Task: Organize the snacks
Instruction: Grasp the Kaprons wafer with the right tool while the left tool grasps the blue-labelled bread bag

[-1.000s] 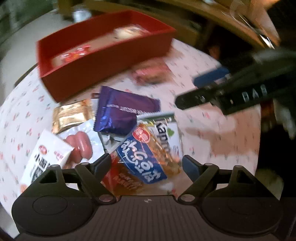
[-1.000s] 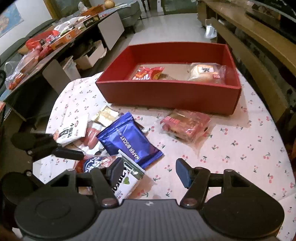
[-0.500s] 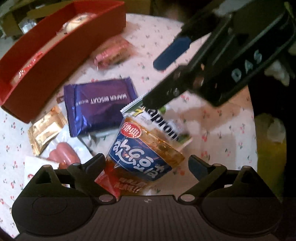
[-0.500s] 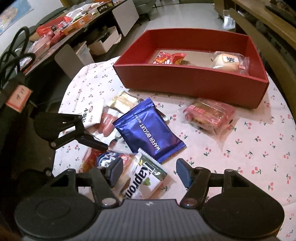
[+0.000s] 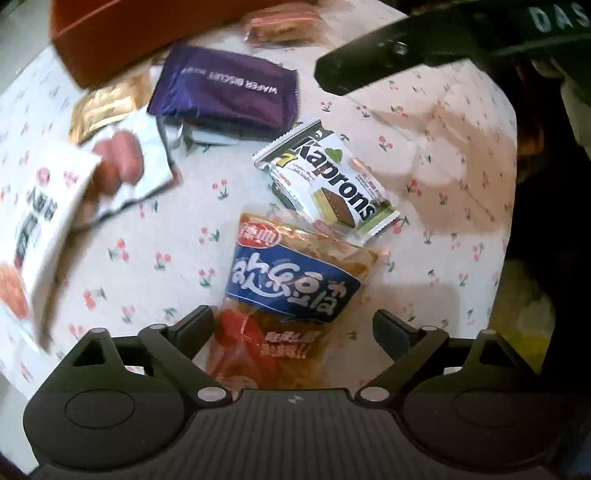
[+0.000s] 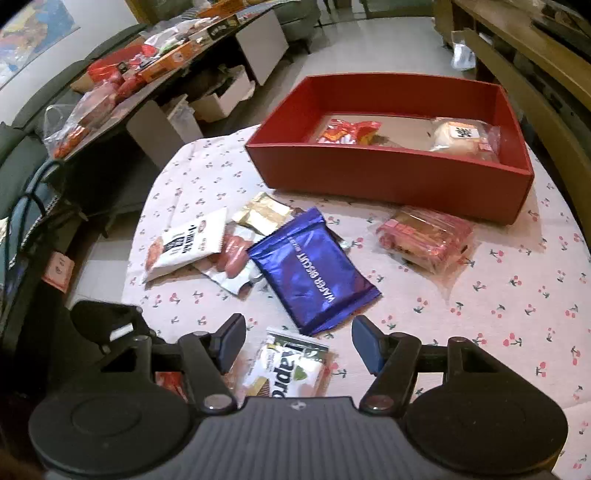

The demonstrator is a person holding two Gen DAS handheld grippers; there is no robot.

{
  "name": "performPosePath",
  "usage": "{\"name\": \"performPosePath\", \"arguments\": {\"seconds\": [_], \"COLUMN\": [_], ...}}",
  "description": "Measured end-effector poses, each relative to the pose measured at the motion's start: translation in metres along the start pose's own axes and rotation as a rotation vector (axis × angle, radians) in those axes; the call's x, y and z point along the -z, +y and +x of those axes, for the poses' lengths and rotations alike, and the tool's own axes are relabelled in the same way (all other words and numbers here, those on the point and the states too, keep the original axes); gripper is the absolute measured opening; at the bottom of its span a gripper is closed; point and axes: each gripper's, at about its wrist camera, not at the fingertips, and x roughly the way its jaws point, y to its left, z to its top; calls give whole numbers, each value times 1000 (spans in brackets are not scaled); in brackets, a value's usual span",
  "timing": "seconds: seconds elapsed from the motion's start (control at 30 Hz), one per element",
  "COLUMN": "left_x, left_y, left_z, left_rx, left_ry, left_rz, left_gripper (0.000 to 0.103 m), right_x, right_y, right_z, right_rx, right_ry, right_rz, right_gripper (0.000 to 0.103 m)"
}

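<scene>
Home living/dining rm: round tabletop (image 6: pixel 517 314) w/ cherry-print cloth, grey sofa (image 6: pixel 303 18), tiled floor (image 6: pixel 369 48), cluttered side table (image 6: pixel 155 74) w/ cardboard boxes (image 6: pixel 221 99) under.

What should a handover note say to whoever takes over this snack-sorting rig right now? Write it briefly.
Left gripper: jaws closing, astride the noodle snack, pads not yet on it.
Right gripper: open, empty, over the Kaprons wafer.
Done: two snacks in the red box.
Left on the table: noodle snack, Kaprons wafer, blue wafer pack, pink pack, sausages, white pack, gold pack.
</scene>
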Motion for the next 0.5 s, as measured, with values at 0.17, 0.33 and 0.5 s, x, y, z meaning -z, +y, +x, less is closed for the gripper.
{"name": "performPosePath", "arguments": {"seconds": [0.17,0.33,0.5], "left_x": [0,6,24], "left_y": [-16,-31,-18], "left_z": [8,8,-8], "left_rx": [-96,-178,-136], "left_ry": [-48,-89,-129], "left_rz": [-51,-54,-154], "left_gripper": [102,87,70], "right_x": [8,17,23], "right_y": [7,5,8], "right_z": [2,1,2], "right_rx": [7,32,56], "right_ry": [16,21,29], "right_rz": [-26,-4,-5], "right_gripper": [71,71,71]}}
